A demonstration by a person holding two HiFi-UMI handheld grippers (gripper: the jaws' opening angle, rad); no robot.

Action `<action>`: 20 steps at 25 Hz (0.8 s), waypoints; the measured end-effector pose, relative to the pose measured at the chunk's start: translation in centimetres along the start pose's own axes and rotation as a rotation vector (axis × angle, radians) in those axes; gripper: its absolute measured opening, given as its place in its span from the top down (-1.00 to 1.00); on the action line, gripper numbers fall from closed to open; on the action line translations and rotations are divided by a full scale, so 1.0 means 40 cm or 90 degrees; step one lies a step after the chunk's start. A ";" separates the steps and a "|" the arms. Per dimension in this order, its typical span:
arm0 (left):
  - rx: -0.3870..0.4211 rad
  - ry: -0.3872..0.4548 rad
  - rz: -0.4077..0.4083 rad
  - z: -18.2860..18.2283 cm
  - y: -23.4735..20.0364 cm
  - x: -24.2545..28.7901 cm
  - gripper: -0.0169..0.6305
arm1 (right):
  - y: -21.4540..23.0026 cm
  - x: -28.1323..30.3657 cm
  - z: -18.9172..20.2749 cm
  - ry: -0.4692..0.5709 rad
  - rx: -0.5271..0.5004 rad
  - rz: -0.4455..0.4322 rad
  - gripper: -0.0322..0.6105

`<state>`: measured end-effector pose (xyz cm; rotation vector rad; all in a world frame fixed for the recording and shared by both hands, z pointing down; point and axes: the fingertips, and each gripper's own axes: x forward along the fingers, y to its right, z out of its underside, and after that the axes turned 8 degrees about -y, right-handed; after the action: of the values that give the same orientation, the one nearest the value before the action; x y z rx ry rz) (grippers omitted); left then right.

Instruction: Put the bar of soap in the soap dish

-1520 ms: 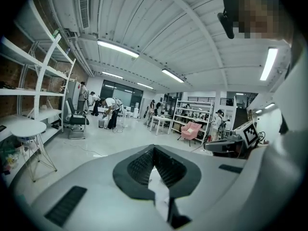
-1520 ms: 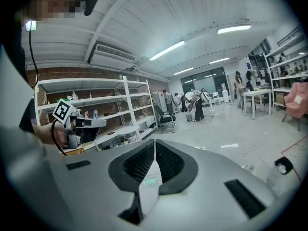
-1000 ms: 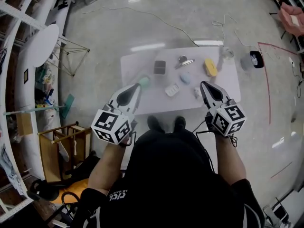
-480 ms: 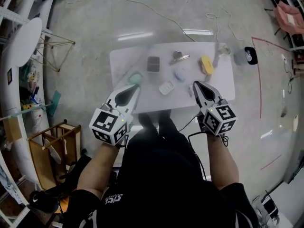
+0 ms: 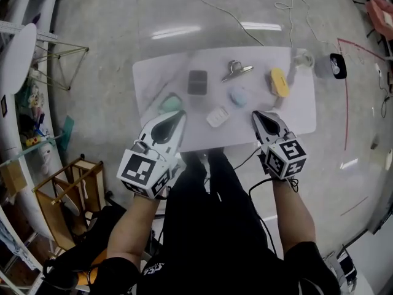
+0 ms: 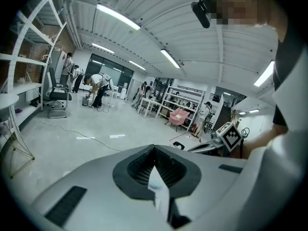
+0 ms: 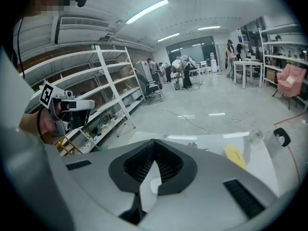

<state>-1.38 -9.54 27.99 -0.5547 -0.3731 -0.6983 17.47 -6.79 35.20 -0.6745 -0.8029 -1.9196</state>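
Hovering at the near edge of the white tabletop (image 5: 150, 78), the left gripper (image 5: 182, 113) and right gripper (image 5: 255, 114) each have their jaws together on nothing. The pale blue bar of soap (image 5: 238, 96) lies just above centre frame, near the white soap dish (image 5: 217, 116) to its lower left but not touching it.

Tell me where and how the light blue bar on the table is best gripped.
Probably across its narrower width, coming down from above: the light blue bar lies flat with free space on every side. The right claw is nearest.
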 end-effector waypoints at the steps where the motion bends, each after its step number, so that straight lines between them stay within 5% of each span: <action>1: 0.001 -0.001 -0.003 0.012 -0.011 0.021 0.92 | 0.011 0.025 0.014 -0.006 -0.003 -0.005 0.85; 12: -0.068 -0.063 -0.029 0.285 -0.097 0.195 0.92 | 0.078 0.300 0.188 -0.088 -0.064 -0.066 0.85; 20: -0.107 -0.087 -0.026 0.446 -0.108 0.300 0.92 | 0.172 0.427 0.343 -0.193 -0.128 -0.052 0.85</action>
<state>1.69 -7.68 49.61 -0.7577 -0.4565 -0.7373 18.08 -8.06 58.13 -1.0900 -0.8379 -2.0168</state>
